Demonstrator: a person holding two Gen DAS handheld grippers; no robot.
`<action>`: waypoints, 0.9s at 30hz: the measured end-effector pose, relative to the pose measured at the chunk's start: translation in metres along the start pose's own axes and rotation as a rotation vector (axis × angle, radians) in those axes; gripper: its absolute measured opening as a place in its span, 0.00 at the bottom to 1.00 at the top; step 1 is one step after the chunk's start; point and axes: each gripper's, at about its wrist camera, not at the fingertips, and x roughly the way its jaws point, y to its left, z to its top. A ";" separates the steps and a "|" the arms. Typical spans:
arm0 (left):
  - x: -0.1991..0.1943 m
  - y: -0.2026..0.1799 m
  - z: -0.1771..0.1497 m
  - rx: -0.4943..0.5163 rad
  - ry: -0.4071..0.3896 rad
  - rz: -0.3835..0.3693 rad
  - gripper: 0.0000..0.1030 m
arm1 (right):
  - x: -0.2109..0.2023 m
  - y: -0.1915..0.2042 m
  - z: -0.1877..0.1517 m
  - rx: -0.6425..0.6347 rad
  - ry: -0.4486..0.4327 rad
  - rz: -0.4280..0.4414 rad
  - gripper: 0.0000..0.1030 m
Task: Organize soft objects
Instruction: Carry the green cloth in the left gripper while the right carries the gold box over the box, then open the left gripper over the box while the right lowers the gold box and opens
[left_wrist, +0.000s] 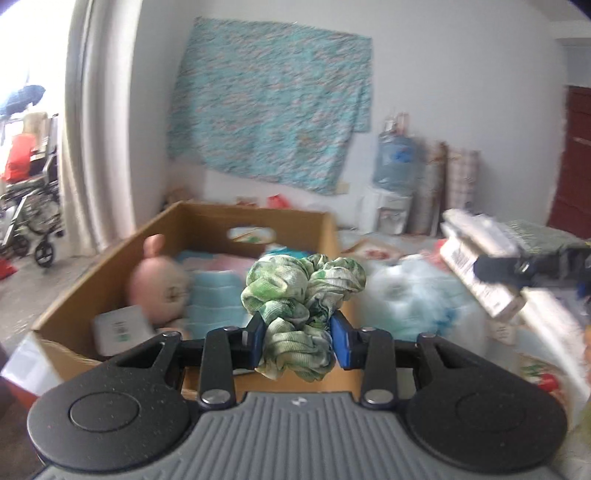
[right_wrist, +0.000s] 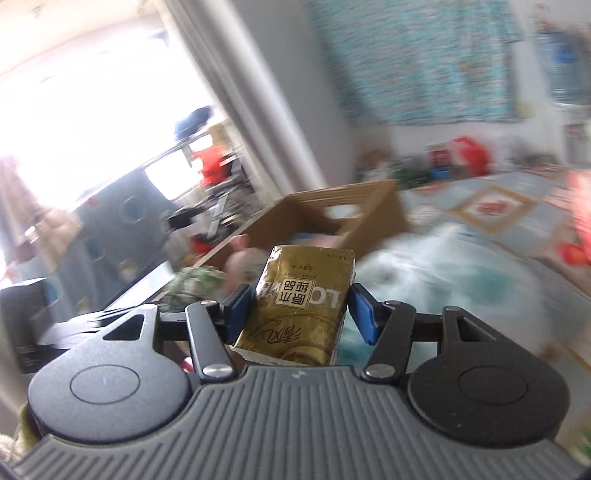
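- Carrying two soft things at once: the green-and-white scrunchie (left_wrist: 303, 314) sits bunched between the blue pads of the left gripper (left_wrist: 300, 334), jaws pinching it from both sides, its loose folds spilling above and below the pads.
- Over on the other side, the gold tissue pack (right_wrist: 301, 308) is clamped in the right gripper (right_wrist: 301, 317), jaws pressed on its two long sides, the pack standing tilted with its printed face toward the camera.
- Both loads hang in the air, clear of the bedding, right in front of the cardboard box (left_wrist: 92, 284).
- The box stands open on the bed and it is already filling up: a pink plush doll (left_wrist: 159, 284) lies against the near left wall, folded blue cloth (left_wrist: 214, 295) beside it, a white packet (left_wrist: 122, 328) in the near corner.
- Just right of the box lies a fluffy white-and-blue bundle (left_wrist: 417, 295), not in the box.
- From the left wrist view, the right gripper's load shows at the right edge as a pale blurred block, well apart from the scrunchie.
- The step in hand looks like transport: both items lifted and headed for the box.
- Next move, as I judge it, calls for bringing each gripper over the box rim, lowering into a free patch, then spreading the jaws.
- The scrunchie is limp and could snag on a pad as it drops; the pack, I'd guess, will fall cleanly.
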 end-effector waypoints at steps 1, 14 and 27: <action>0.005 0.008 0.003 -0.003 0.025 0.010 0.37 | 0.013 0.008 0.006 -0.015 0.018 0.022 0.55; 0.073 0.066 0.002 -0.074 0.268 0.006 0.53 | 0.113 0.056 0.033 -0.101 0.169 0.106 0.55; 0.053 0.077 0.006 -0.113 0.171 0.032 0.68 | 0.128 0.053 0.034 -0.117 0.245 0.103 0.56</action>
